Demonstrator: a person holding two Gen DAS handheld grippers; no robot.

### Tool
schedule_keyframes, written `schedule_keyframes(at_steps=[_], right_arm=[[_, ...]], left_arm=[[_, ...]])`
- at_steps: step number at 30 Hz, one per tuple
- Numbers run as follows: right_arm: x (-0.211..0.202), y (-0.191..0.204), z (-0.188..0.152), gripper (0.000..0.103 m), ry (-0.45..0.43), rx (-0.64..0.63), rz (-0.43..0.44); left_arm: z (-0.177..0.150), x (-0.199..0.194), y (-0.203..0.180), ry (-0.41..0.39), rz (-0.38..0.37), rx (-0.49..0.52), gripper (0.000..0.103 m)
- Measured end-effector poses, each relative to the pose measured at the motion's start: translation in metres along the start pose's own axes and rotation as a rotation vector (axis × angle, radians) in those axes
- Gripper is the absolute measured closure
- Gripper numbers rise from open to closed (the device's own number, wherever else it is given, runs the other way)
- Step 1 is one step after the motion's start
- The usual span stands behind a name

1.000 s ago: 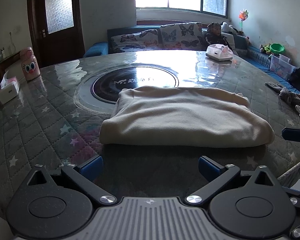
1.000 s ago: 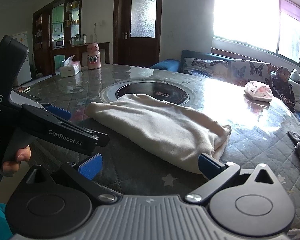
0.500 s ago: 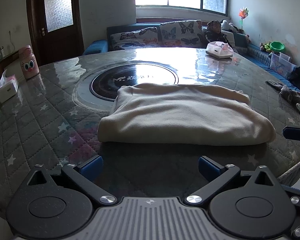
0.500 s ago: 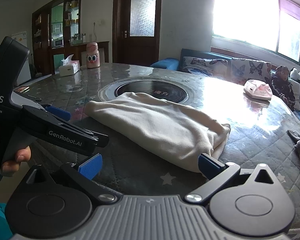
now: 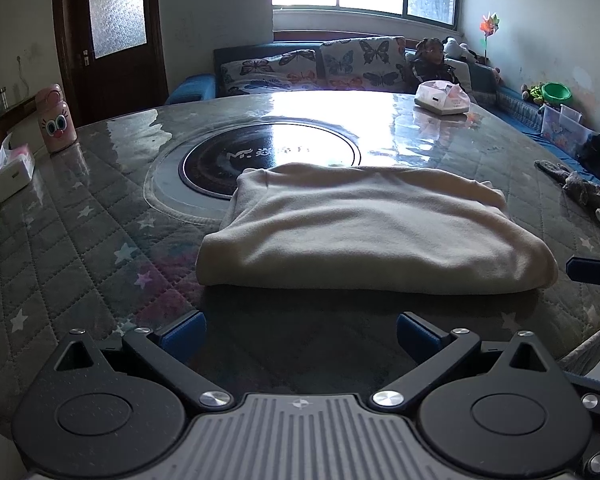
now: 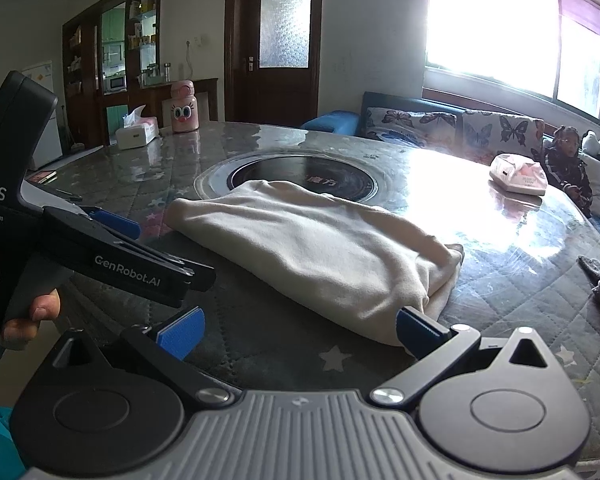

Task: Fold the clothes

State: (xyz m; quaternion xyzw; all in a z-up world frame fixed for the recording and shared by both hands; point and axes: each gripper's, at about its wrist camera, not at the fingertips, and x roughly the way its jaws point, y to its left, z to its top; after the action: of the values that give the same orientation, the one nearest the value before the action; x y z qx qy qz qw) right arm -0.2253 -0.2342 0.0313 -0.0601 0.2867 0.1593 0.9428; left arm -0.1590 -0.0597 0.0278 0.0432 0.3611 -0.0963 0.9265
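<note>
We see a folded cream garment (image 5: 364, 236) lying on the quilted round surface (image 5: 80, 232), overlapping the dark inset disc (image 5: 272, 152) at its 6 o'clock. Our left gripper (image 5: 300, 330) and right gripper (image 6: 300, 328) hover near the cloth's edge, fingers (image 6: 182, 330) spread wide, holding nothing.

We see the folded garment (image 5: 364, 232) lying mid-table (image 5: 80, 240), its far edge over the round inset plate (image 5: 272, 152). Far left stand a bottle (image 5: 56, 120) and tissue box (image 5: 12, 168); far right, another tissue box (image 5: 442, 98); behind, the sofa (image 5: 300, 68).
</note>
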Motion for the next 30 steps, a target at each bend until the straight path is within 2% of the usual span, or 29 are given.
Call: schedule_keyframes(at_steps=[20, 30], right_arm=[[0.01, 0.0, 0.017, 0.0, -0.022, -0.03, 0.056], [0.037, -0.002, 0.022, 0.0, 0.018, -0.031, 0.093]], left_arm=[[0.025, 0.002, 0.015, -0.039, -0.016, -0.023, 0.0], [0.035, 0.025, 0.013, -0.007, -0.026, -0.007, 0.0]])
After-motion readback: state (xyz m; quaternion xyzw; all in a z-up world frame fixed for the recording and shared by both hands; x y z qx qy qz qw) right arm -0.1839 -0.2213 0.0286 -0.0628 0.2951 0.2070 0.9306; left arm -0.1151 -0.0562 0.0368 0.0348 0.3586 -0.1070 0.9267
